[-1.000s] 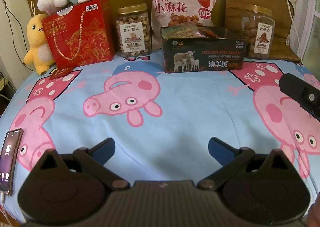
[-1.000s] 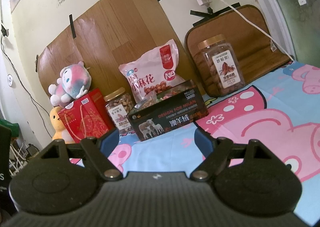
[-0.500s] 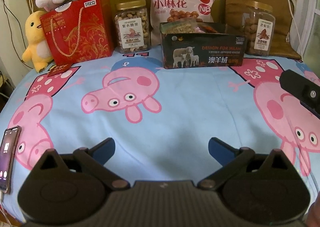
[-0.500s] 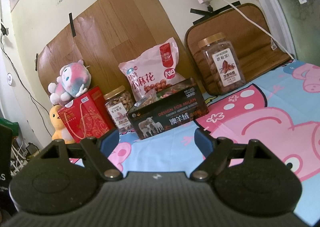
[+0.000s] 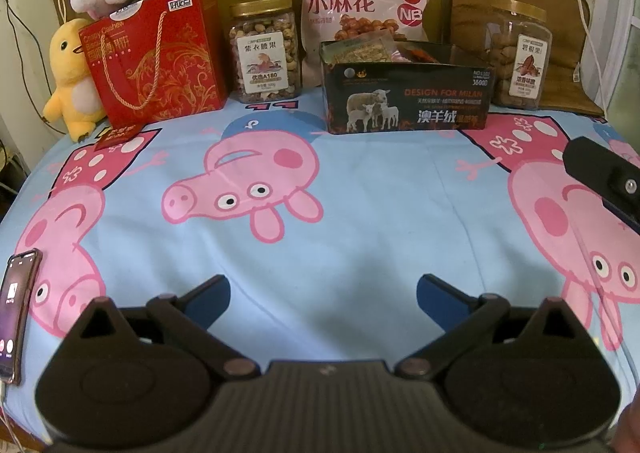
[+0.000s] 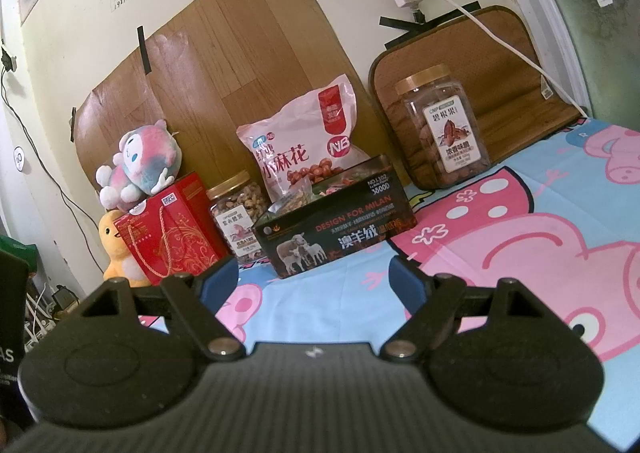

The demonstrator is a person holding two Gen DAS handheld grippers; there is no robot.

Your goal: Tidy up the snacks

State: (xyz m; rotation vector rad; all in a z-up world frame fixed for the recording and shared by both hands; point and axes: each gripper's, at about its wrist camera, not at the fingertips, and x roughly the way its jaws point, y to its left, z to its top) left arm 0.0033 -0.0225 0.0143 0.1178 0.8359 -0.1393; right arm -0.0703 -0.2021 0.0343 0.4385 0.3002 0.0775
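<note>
Pale-blue cartoon-pig bedsheet [image 5: 360, 221] is being shown bare in front; snacks are being kept along the headboard, small packets inside the open black cardboard box [image 5: 408, 101]. Left tool [image 5: 323, 295] and right tool [image 6: 314, 277] are being held open, empty.

Left wrist view steeply down over the bedsheet [image 5: 320, 221], right nearly level — shared black box [image 6: 336, 225].

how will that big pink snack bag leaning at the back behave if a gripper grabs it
The pink snack bag looks soft and puffy, so it would likely crumple and sag. It leans behind the dark box, so it may flop once moved. Its glossy film might slip.
</note>
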